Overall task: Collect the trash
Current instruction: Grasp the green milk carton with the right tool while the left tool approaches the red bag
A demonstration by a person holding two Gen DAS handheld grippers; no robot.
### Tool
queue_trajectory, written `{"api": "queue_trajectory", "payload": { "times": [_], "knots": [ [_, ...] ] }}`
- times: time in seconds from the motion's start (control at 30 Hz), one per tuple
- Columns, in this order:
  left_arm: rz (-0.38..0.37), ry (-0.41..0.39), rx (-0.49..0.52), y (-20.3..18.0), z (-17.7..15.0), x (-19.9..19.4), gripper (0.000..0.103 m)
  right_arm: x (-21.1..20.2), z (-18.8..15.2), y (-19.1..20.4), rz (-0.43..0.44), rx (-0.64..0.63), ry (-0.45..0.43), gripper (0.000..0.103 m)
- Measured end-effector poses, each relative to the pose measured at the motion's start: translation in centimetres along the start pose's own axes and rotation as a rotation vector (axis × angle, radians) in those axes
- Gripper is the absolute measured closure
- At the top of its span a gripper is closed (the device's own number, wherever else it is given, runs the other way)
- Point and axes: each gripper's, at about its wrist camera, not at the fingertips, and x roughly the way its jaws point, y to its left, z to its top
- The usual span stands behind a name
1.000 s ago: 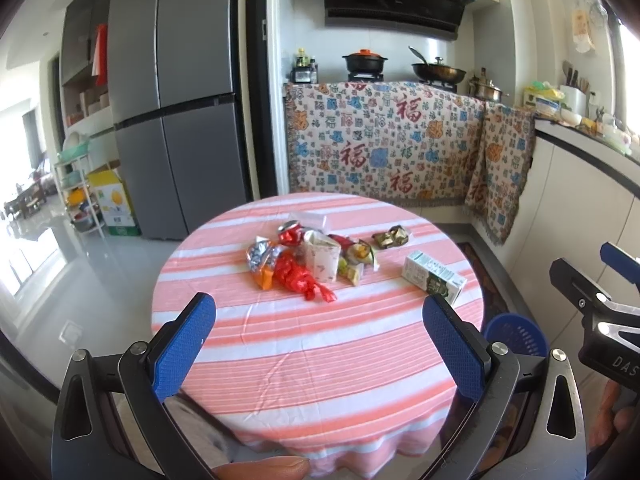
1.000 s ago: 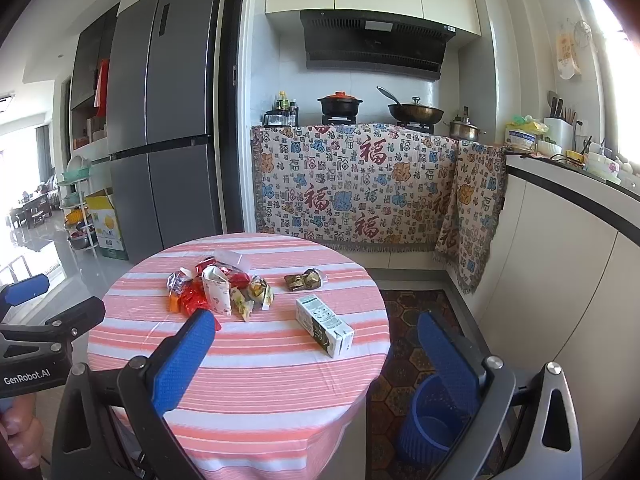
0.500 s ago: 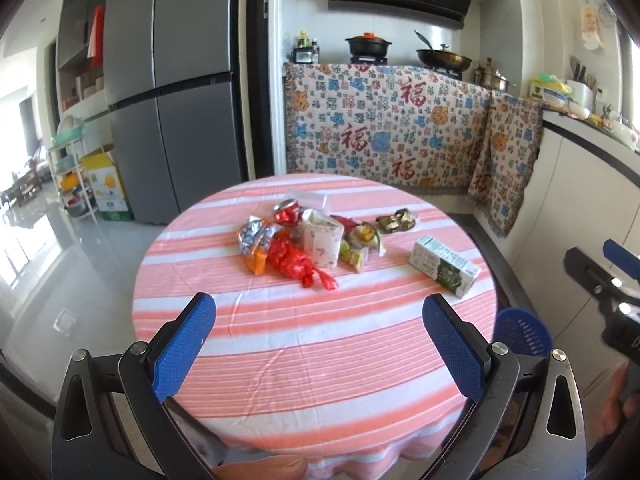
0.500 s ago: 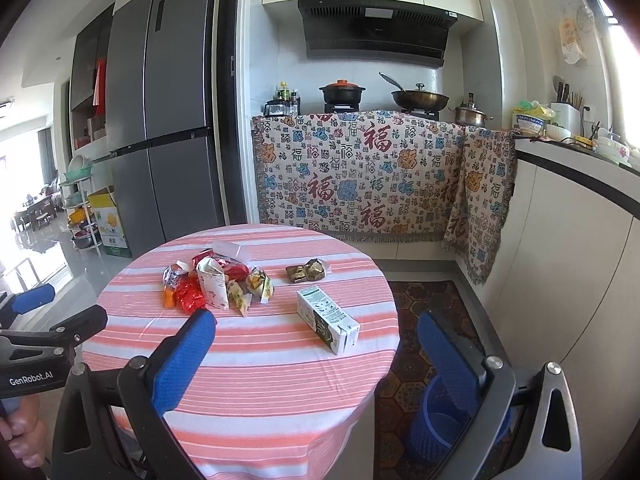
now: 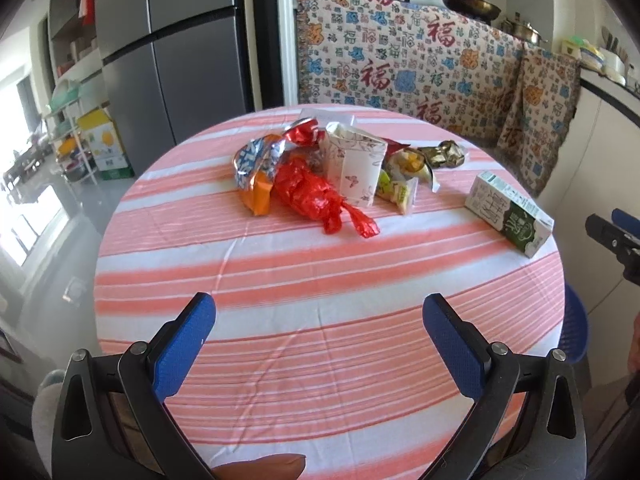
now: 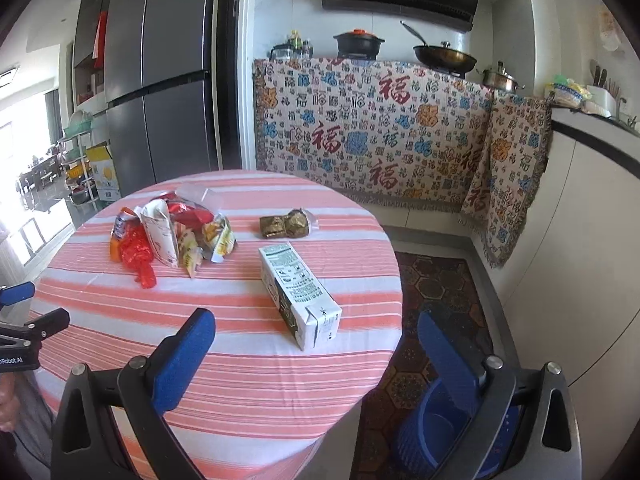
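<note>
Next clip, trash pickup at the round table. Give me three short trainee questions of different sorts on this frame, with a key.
1. True or false: the left tool holds the red bag.
2. Multiple choice: the milk carton is A) standing upright, B) lying on its side, C) in the blue basket.
3. Fill in: the basket stands on the ____ beside the table.

Key:
1. False. Both tools are open and empty; the right tool is too.
2. B. It lies apart from the wrapper pile.
3. Floor.
</note>
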Motion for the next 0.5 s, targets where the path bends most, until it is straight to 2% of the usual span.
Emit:
{"api": "queue_trajectory", "payload": {
  "times": [0.1, 0.2, 0.3, 0.33, 0.37, 0.43, 0.5],
  "knots": [
    [-0.019, 0.048, -0.022, 0.0, 0.2, 1.9, 0.0, 3.5, -0.1, -0.8, 0.064, 0.012, 0.083, 0.0],
    [0.0, 0.079, -0.011, -0.1, 0.2, 3.4, 0.0, 6.1, -0.1, -0.7, 0.108, -0.013, 0.141, 0.0],
    [0.008, 0.1, -0.011, 0.0, -0.1, 4.2, 0.0, 8.7, 0.1, -0.7, 0.14, -0.015, 0.196, 0.008],
    [0.011, 0.106, -0.013, 0.1, -0.2, 4.4, 0.0, 9.7, 0.0, -1.0, 0.148, 0.003, 0.222, 0.014],
    [0.013, 0.11, -0.013, 0.2, -0.3, 4.5, 0.0, 10.5, 0.0, -1.3, 0.163, 0.024, 0.241, 0.033],
    [0.02, 0.114, -0.016, 0.4, -0.4, 4.8, 0.0, 12.0, -0.2, -2.4, 0.216, 0.101, 0.289, 0.054],
    [0.023, 0.118, -0.021, 0.6, -0.4, 5.0, 0.0, 12.9, -0.6, -4.2, 0.292, 0.235, 0.309, 0.056]
  ]
}}
